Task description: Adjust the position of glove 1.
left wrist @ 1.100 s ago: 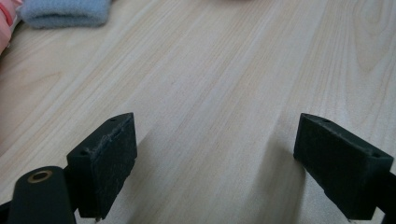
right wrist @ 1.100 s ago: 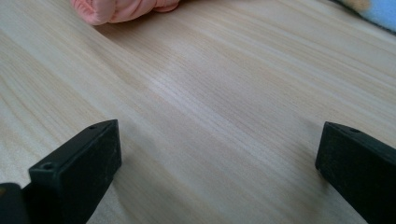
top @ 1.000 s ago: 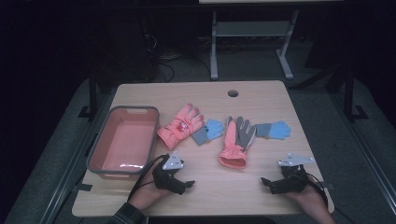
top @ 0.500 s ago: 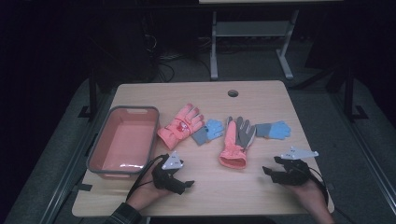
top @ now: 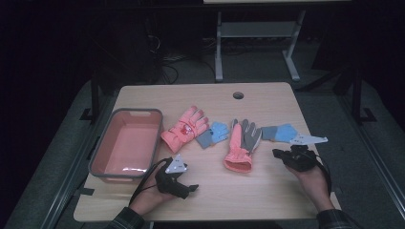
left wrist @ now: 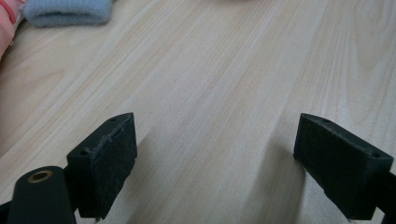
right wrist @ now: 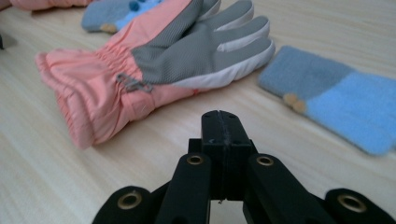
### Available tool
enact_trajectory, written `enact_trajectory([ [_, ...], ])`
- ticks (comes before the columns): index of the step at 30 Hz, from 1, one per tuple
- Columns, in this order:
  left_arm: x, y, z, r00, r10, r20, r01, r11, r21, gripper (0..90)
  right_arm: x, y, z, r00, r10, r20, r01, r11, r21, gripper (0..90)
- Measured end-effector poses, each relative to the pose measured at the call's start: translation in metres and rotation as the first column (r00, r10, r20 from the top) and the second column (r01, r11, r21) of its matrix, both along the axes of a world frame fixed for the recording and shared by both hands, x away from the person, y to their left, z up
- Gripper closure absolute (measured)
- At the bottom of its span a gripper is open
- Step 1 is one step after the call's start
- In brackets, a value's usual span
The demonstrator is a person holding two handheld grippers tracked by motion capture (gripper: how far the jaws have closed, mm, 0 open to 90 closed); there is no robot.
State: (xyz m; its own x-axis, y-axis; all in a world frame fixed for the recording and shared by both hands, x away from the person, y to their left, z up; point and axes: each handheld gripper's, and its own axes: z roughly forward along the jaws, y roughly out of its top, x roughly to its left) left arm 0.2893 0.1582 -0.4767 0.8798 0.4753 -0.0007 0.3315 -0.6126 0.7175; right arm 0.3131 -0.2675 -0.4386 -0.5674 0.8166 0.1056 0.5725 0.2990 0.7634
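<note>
Four gloves lie across the middle of the wooden table (top: 267, 98). At the left is a pink glove (top: 184, 129), then a small blue and grey glove (top: 212, 133), a pink glove with its grey palm up (top: 241, 143), and a second blue and grey glove (top: 282, 132). My left gripper (top: 188, 187) rests near the front edge with its jaws wide open (left wrist: 215, 154) over bare wood. My right gripper (top: 279, 153) sits just right of the grey-palmed glove (right wrist: 177, 60), jaws shut (right wrist: 223, 126) and empty. The blue glove (right wrist: 336, 102) lies to its right.
A pink tub with a grey rim (top: 136, 112) stands at the table's left side, with nothing visible inside. A round cable hole (top: 238, 95) is near the far edge. Bare wood lies along the front. A grey-blue cuff (left wrist: 70, 11) lies beyond the left gripper.
My right gripper has moved away from the front edge toward the gloves and now lies beside the grey-palmed glove. The left gripper has stayed put.
</note>
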Motion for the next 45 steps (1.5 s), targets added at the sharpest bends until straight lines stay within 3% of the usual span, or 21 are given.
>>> enact_trajectory([
  [14, 0.0, 0.0, 0.0, 1.0, 0.006, -0.003, -0.006, 1.0, 0.001, 12.5, 0.044, 0.003, -0.002, 0.9984, -0.044, 0.034, 0.045, 0.999, -0.009, 89.7],
  [19, 0.0, 0.0, 0.0, 1.0, 0.006, -0.002, -0.006, 1.0, 0.001, 12.5, 0.06, 0.0, -0.007, 0.9967, -0.074, 0.033, 0.074, 0.997, 0.006, 89.8],
  [32, 0.0, 0.0, 0.0, 0.9999, 0.01, -0.006, -0.01, 0.9999, -0.003, 12.5, 0.095, -0.001, -0.023, 0.9952, -0.097, -0.004, 0.097, 0.995, -0.018, 89.7],
  [37, -0.001, 0.001, 0.0, 0.9998, 0.016, -0.006, -0.016, 0.9999, -0.002, 12.5, 0.101, 0.0, -0.032, 0.9941, -0.105, -0.028, 0.103, 0.994, -0.04, 89.9],
  [45, -0.001, 0.002, 0.0, 0.9998, 0.018, -0.005, -0.018, 0.9998, -0.002, 12.5, 0.094, -0.003, -0.031, 0.9951, -0.09, -0.042, 0.088, 0.995, -0.043, 89.9],
])
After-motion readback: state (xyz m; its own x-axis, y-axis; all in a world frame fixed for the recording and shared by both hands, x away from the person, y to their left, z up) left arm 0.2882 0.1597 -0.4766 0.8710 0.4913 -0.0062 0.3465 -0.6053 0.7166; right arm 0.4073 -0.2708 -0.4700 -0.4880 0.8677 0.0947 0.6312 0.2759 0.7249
